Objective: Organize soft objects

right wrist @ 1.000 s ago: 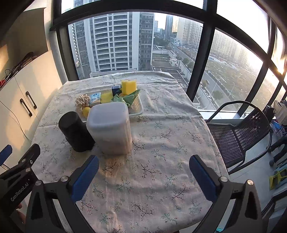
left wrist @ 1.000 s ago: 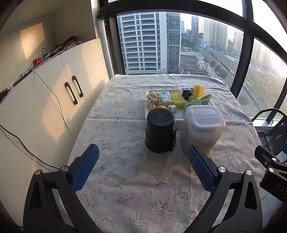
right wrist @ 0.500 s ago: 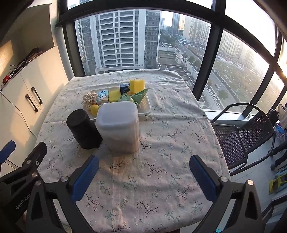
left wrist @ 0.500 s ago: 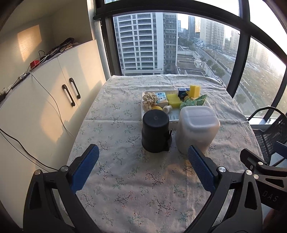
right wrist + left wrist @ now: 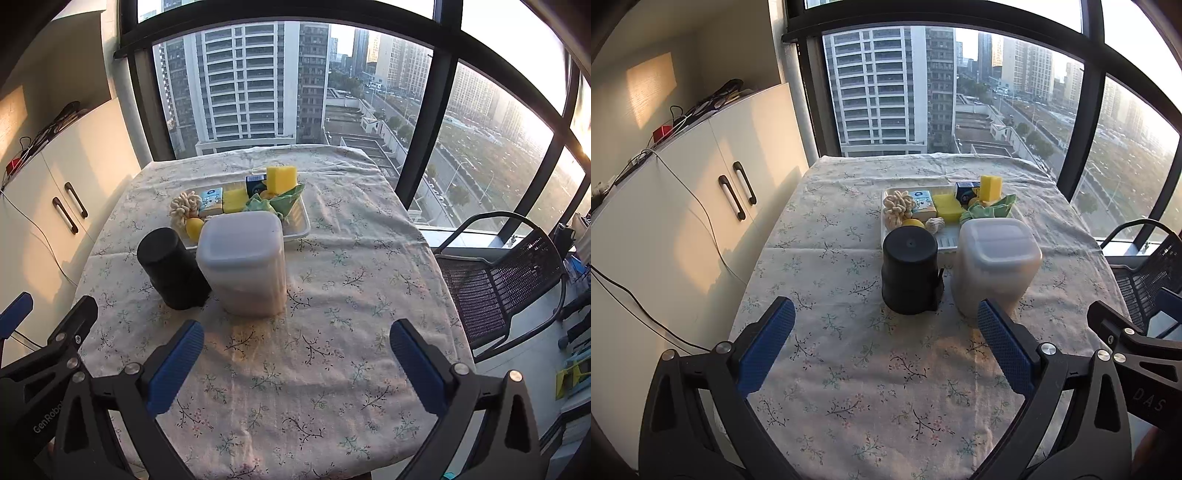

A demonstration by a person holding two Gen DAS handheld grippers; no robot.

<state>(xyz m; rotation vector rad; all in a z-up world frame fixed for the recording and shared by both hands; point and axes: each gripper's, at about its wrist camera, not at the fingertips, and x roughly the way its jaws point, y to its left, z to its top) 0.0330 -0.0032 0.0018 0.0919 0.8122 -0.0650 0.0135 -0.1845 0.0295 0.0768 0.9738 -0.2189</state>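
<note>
While both tongs, left and right, hang wide and empty, soft things fill the tray ahead, gathered for sorting.

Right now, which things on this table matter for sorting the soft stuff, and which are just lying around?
For the job:
tray
rope knot
yellow sponges
green cloth
black cup
lidded plastic tub
left claw and right claw, both open

Just lying about:
cabinet
cables
mesh chair
</note>
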